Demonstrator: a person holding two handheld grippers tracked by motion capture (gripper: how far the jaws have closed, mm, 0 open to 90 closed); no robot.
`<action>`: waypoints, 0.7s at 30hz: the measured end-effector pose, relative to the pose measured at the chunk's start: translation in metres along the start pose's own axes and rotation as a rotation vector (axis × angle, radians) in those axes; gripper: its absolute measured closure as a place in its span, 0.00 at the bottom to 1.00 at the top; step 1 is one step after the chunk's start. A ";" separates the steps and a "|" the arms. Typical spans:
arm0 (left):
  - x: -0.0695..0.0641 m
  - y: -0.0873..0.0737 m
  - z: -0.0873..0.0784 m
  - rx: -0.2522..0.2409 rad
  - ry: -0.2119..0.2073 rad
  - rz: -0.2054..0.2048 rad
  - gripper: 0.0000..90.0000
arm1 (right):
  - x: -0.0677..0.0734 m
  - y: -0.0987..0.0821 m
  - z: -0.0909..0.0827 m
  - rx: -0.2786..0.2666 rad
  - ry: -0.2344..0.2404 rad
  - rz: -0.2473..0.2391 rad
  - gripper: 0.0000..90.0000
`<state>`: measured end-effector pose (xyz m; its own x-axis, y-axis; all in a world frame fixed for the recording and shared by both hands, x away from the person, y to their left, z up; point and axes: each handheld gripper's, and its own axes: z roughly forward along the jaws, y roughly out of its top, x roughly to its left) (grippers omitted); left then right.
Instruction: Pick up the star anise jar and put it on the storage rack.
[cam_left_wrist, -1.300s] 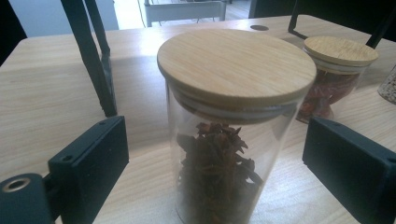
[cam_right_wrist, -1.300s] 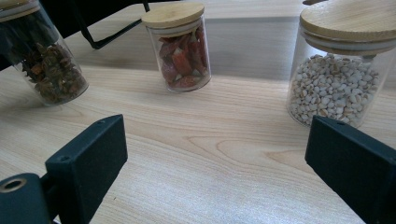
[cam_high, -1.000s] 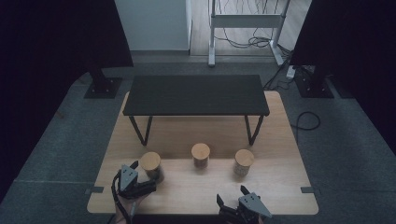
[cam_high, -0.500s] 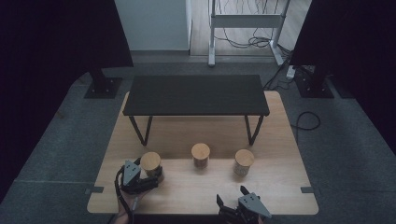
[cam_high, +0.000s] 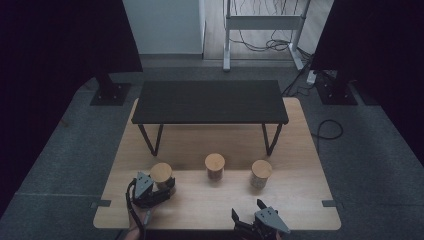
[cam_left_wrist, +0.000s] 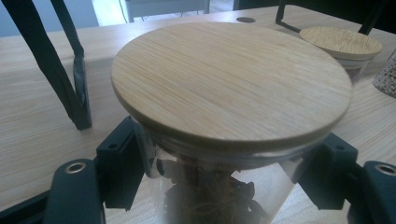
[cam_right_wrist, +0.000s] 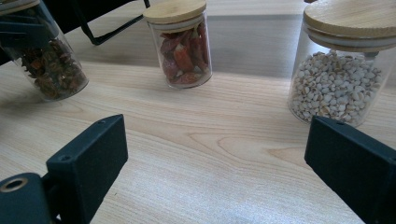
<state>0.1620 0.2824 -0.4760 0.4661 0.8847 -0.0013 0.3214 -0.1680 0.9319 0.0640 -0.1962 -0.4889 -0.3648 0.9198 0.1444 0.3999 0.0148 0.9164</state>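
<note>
A pale wooden desk (cam_high: 300, 200) carries a low black table (cam_high: 210, 102) at its far half and three glass jars with round wooden lids in a row nearer the person. The left jar (cam_high: 161, 176), full of dark dried spices, sits between the jaws of the left claw (cam_high: 161, 189), which stand on either side of its glass just under the lid (cam_left_wrist: 231, 79); whether they press it or merely flank it I cannot tell. The middle jar (cam_right_wrist: 180, 44) holds red dried chillies, and the right jar (cam_right_wrist: 338, 70) holds small white grains. The right claw (cam_high: 252, 222) hangs at the near edge of the desk, released, its jaws spread wide with nothing between them.
</note>
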 end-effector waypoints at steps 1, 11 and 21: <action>0.000 0.000 0.000 0.000 0.000 0.000 0.29 | 0.000 0.000 0.000 0.000 0.000 -0.001 0.06; -0.003 -0.003 0.000 -0.014 0.011 0.002 0.30 | 0.000 0.000 0.000 -0.001 0.001 -0.002 0.06; -0.005 -0.006 -0.004 -0.044 0.006 0.012 0.30 | 0.001 0.000 -0.001 -0.002 0.001 -0.004 0.06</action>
<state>0.1549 0.2809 -0.4802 0.4650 0.8852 0.0121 0.2791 -0.1595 0.9469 0.0631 -0.1960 -0.4889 -0.3676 0.9192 0.1411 0.3965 0.0177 0.9179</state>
